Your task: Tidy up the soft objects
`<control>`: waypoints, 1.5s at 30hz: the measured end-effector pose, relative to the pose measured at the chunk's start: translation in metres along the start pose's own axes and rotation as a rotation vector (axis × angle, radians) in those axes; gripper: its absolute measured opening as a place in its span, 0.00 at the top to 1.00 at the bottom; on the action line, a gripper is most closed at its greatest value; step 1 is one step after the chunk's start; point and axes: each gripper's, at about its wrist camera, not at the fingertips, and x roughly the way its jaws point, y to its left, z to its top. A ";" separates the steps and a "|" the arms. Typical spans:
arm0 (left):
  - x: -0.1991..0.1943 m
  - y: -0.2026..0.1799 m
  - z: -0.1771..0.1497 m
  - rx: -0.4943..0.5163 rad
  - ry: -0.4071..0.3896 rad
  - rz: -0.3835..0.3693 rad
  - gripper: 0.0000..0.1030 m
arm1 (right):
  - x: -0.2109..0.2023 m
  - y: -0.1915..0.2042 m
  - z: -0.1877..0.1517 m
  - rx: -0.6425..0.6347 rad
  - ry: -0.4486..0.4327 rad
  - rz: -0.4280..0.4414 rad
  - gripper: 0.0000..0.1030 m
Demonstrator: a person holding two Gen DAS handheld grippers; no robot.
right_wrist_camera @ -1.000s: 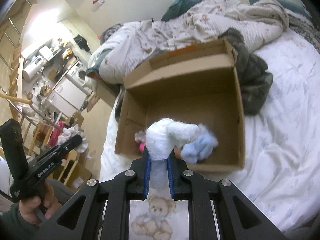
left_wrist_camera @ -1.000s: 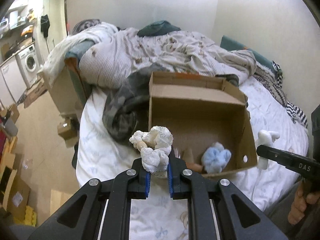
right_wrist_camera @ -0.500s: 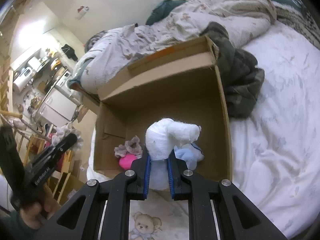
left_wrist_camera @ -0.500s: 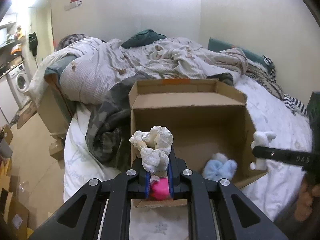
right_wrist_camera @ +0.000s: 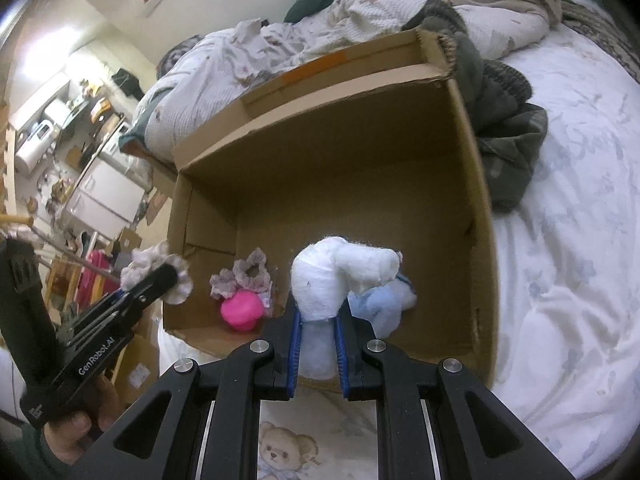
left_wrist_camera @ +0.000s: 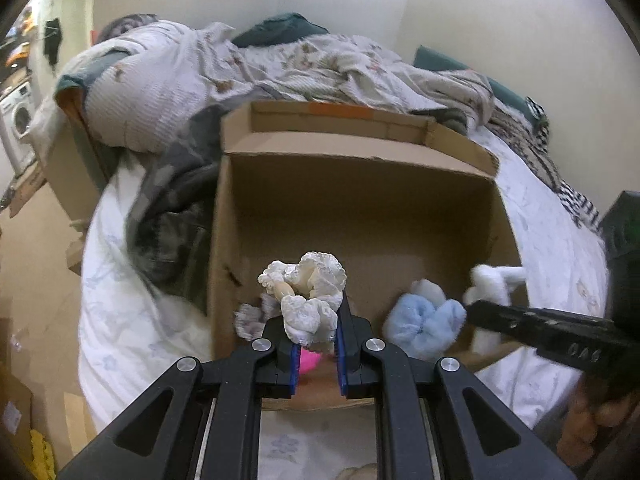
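Observation:
An open cardboard box [left_wrist_camera: 360, 208] lies on the bed, also in the right wrist view [right_wrist_camera: 476, 208]. My left gripper [left_wrist_camera: 316, 332] is shut on a cream lacy scrunchie [left_wrist_camera: 308, 292] above the box's near left part. My right gripper [right_wrist_camera: 318, 320] is shut on a white plush toy [right_wrist_camera: 340, 276] above the box's near edge. Inside lie a light blue plush [left_wrist_camera: 424, 320], a pink soft ball [right_wrist_camera: 240, 308] and a grey-lilac scrunchie [right_wrist_camera: 248, 272]. The right gripper shows in the left wrist view [left_wrist_camera: 476, 312], the left gripper in the right wrist view [right_wrist_camera: 168, 280].
A rumpled duvet [left_wrist_camera: 248, 68] is piled behind the box. A dark blanket [right_wrist_camera: 504, 132] lies beside the box on the white sheet [right_wrist_camera: 568, 248]. Beyond the bed's left edge are the floor, cardboard pieces and a washing machine [left_wrist_camera: 16, 120].
Both grippers have moved forward with their loads and now stand over the box's near edge. The box looks larger and closer in both views.

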 end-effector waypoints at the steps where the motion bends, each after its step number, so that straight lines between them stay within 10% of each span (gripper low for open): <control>1: 0.002 -0.003 0.000 0.005 0.006 -0.005 0.88 | 0.002 0.002 -0.001 -0.010 0.007 0.002 0.84; 13: 0.015 -0.002 -0.004 -0.020 0.066 -0.006 0.84 | 0.024 0.009 -0.001 -0.037 0.027 -0.023 0.83; 21: 0.011 0.000 -0.004 -0.041 0.048 0.013 0.49 | 0.019 0.002 0.001 0.007 0.001 -0.021 0.81; 24: 0.006 0.000 -0.002 -0.039 0.025 0.021 0.42 | 0.013 -0.001 0.001 0.027 -0.020 -0.025 0.67; 26: 0.003 0.000 -0.002 -0.041 0.014 0.029 0.42 | 0.009 -0.001 0.002 0.044 -0.041 -0.022 0.34; 35: -0.021 0.008 0.000 -0.028 -0.061 0.185 0.40 | -0.017 0.008 0.000 0.030 -0.161 -0.055 0.00; 45: -0.064 0.021 -0.007 -0.061 -0.138 0.162 0.17 | -0.052 0.020 -0.012 -0.012 -0.255 -0.106 0.00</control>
